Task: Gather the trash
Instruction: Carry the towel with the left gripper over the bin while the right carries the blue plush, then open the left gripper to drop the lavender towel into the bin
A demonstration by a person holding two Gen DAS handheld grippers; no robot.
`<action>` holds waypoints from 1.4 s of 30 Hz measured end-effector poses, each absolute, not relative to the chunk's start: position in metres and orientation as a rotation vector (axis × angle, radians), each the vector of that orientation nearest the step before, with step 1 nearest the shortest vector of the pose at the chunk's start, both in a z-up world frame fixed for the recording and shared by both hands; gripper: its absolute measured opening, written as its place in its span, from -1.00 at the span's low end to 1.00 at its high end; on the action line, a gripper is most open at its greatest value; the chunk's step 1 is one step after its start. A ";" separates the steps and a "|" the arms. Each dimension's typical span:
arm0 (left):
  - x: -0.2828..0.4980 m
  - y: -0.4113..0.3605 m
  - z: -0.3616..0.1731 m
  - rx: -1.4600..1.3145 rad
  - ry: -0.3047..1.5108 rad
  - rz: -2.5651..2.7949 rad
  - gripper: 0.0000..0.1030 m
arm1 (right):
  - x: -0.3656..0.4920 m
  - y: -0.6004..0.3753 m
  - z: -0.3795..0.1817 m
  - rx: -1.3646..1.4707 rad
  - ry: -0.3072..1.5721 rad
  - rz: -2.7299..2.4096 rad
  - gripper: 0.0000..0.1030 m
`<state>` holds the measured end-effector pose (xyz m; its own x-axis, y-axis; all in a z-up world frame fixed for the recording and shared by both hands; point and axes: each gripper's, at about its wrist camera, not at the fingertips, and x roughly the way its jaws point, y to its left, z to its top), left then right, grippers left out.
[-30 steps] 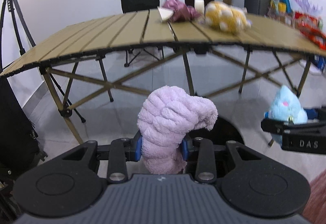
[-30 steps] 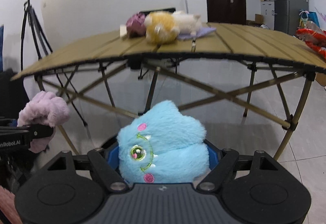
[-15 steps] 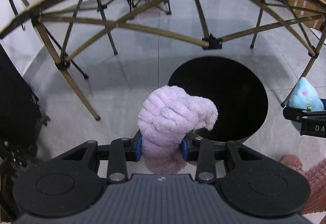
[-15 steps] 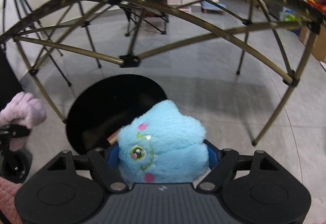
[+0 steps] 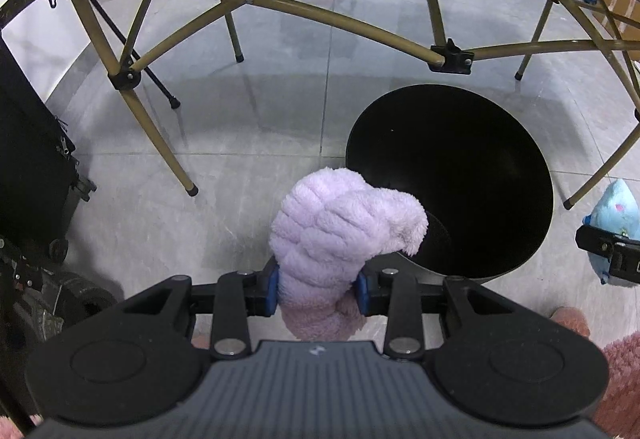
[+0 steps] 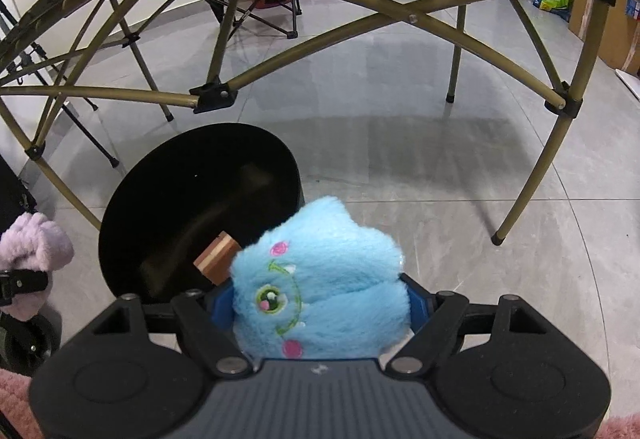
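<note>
Over the black bin (image 5: pixel 448 183) on the floor: left claw (image 5: pixel 316 289) clamps lilac plush (image 5: pixel 340 235); right claw (image 6: pixel 316 309) clamps blue plush (image 6: pixel 320 279), both near bin rim.

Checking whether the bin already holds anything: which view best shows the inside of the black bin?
The right wrist view: a brown block lies inside the black bin. The left wrist view shows the bin only as a dark, featureless hollow.
</note>
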<state>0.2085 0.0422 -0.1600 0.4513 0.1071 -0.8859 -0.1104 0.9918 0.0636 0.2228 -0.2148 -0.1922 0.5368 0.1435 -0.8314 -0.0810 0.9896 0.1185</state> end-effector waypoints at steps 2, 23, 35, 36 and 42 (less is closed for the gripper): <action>0.212 0.040 -0.160 -0.007 1.099 0.145 -0.32 | 0.223 -0.214 -0.193 0.071 0.998 0.132 0.52; 0.262 -0.042 -0.161 0.017 1.121 0.044 -0.32 | 0.231 -0.265 -0.205 0.114 1.010 0.017 0.52; 0.286 -0.066 -0.166 -0.014 1.146 0.018 -0.32 | 0.232 -0.281 -0.213 0.119 1.024 -0.029 0.52; 0.288 -0.066 -0.166 -0.019 1.150 0.021 -0.32 | 0.233 -0.282 -0.214 0.119 1.027 -0.033 0.52; 0.294 -0.066 -0.169 -0.022 1.161 0.041 -0.32 | 0.234 -0.285 -0.217 0.123 1.035 -0.049 0.52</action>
